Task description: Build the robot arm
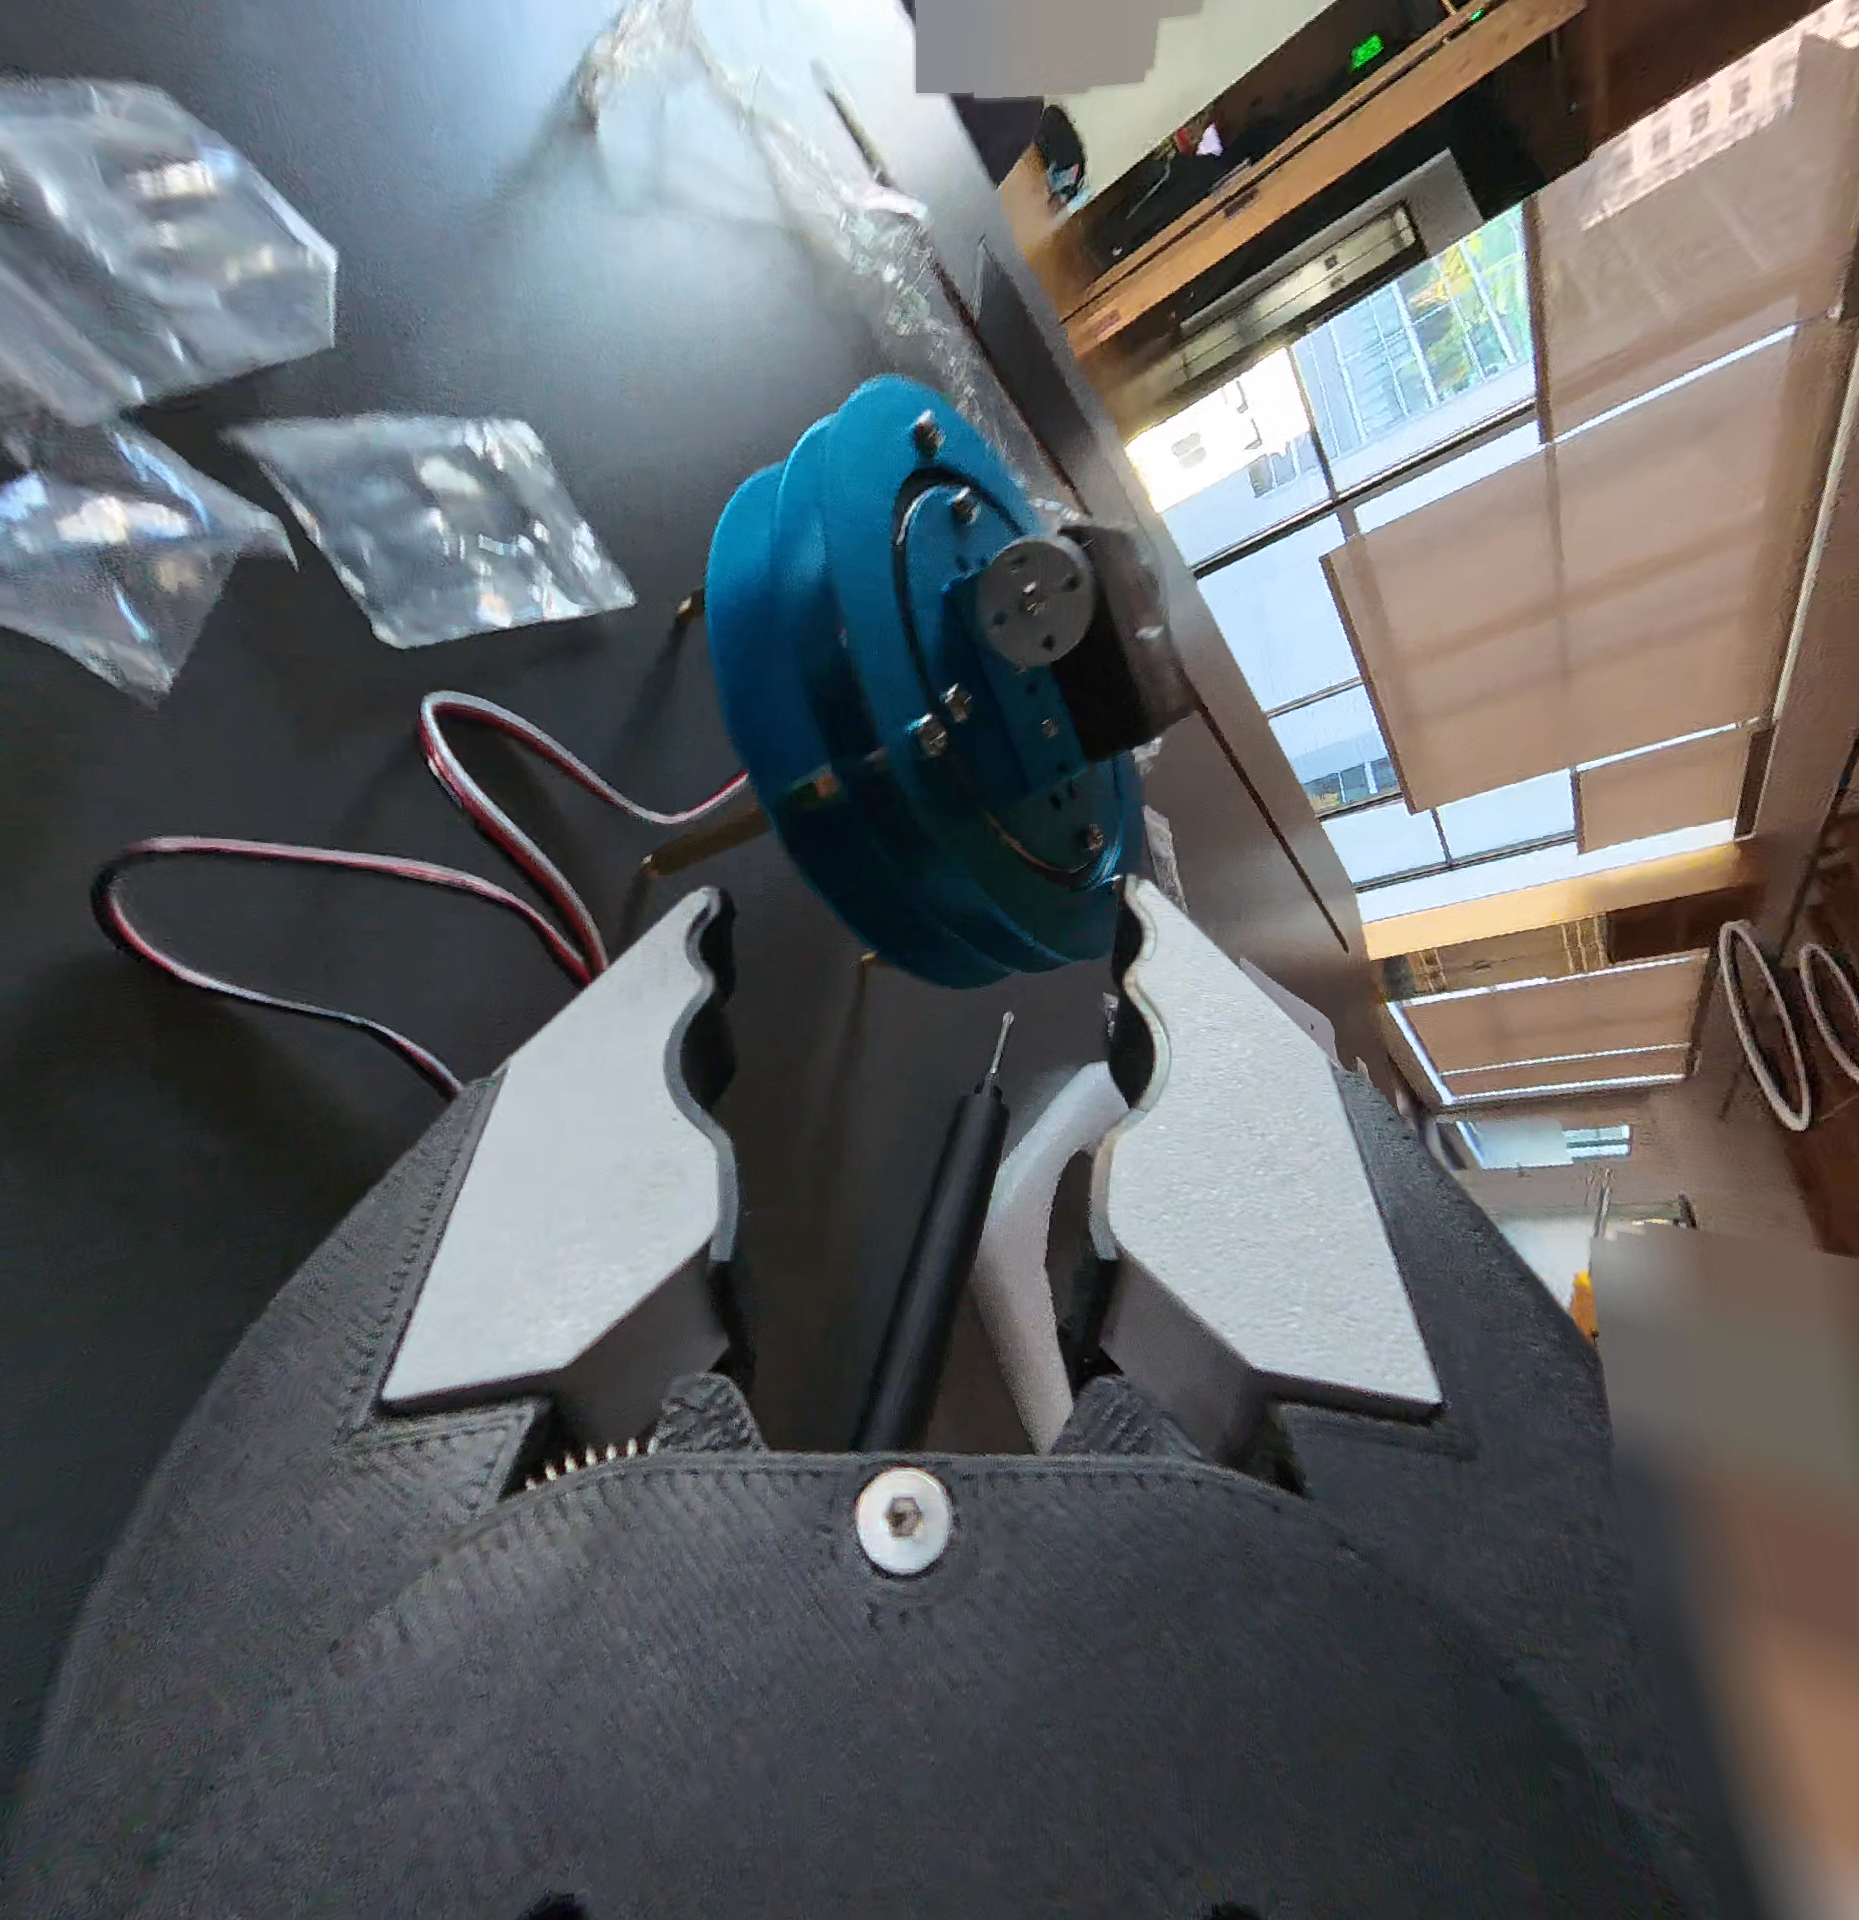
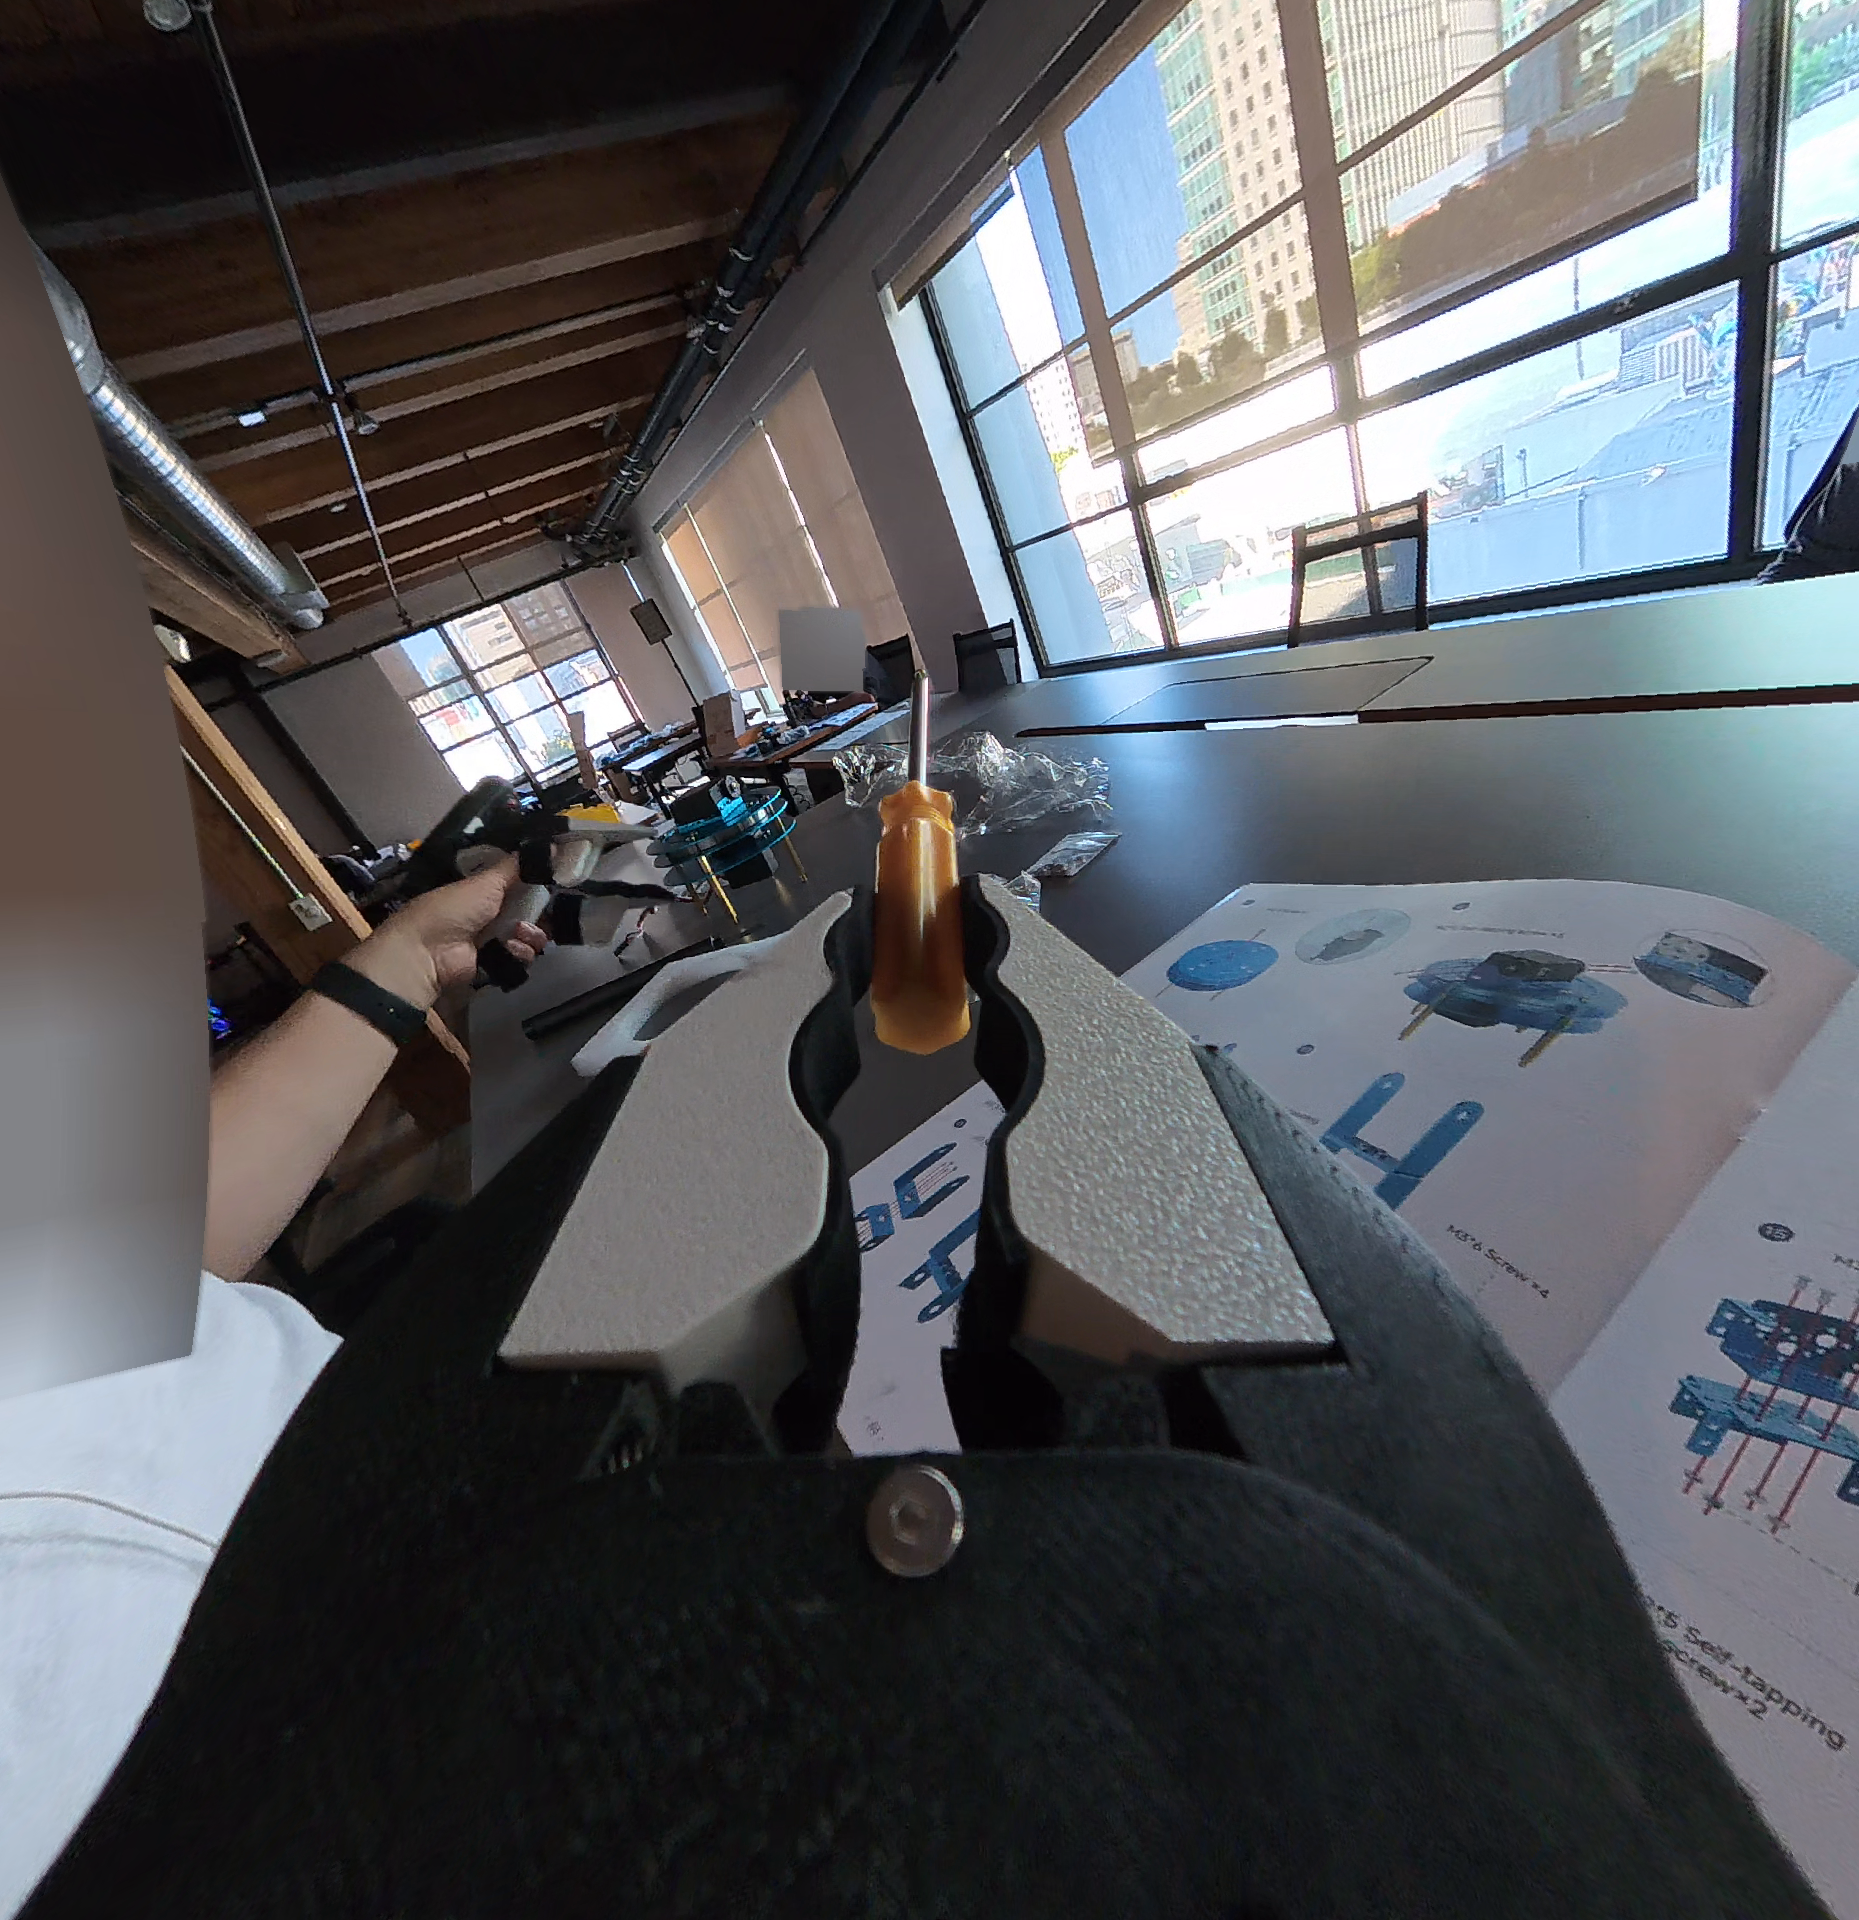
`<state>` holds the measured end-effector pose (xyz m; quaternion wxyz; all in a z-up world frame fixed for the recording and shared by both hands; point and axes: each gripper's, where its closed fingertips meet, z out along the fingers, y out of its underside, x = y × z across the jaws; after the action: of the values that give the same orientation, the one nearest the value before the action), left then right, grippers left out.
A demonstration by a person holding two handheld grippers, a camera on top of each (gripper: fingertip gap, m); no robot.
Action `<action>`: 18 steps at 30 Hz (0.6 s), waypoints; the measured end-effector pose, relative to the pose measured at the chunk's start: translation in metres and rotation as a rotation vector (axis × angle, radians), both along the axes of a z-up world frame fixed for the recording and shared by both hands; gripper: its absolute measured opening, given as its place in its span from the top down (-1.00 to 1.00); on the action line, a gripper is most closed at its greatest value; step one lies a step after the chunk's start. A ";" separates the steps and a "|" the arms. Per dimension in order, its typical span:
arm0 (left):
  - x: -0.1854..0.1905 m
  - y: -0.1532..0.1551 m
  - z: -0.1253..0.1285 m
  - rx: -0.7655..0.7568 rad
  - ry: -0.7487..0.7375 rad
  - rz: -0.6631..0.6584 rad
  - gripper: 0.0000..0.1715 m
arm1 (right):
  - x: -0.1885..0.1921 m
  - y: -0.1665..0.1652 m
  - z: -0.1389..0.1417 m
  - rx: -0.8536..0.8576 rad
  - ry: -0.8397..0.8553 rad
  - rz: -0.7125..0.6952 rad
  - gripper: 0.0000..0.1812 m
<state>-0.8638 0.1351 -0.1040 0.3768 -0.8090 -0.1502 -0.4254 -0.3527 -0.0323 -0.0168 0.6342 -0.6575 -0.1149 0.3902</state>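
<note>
My left gripper [image 1: 920, 909] is open and empty. Just beyond its fingertips a blue round disc assembly [image 1: 883, 707] with a black servo [image 1: 1112, 644] stands on brass standoffs on the dark table [image 1: 592, 260]. My right fingertip almost touches its rim. A red and black wire [image 1: 364, 862] runs from it. My right gripper [image 2: 917, 899] is shut on an orange-handled screwdriver [image 2: 920, 977], shaft pointing away. In the right wrist view a hand holds the left gripper [image 2: 509, 842] beside the blue assembly [image 2: 722, 831].
Clear plastic bags [image 1: 426, 520] lie left of the disc and show farther off in the right wrist view [image 2: 987, 779]. A black thin-tipped tool [image 1: 935, 1247] and a white part [image 1: 1029, 1195] lie under the left gripper. An open instruction booklet [image 2: 1476, 1091] lies at the right. About 55 cm separates my left fingertips from my right.
</note>
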 end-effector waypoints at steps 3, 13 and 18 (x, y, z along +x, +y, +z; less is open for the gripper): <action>0.008 0.002 -0.006 -0.029 -0.051 -0.014 0.18 | 0.000 -0.001 -0.002 -0.005 0.014 0.010 0.84; 0.005 0.024 0.001 0.064 -0.242 -0.126 0.51 | 0.018 -0.005 -0.009 -0.018 0.009 -0.057 0.84; 0.012 0.033 0.002 0.018 -0.307 -0.341 0.54 | 0.039 -0.011 -0.013 -0.023 0.000 -0.118 0.84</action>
<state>-0.8518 0.1679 -0.1023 0.2792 -0.7450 -0.0633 -0.6024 -0.3135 -0.0435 -0.0301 0.6486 -0.6703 -0.0715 0.3533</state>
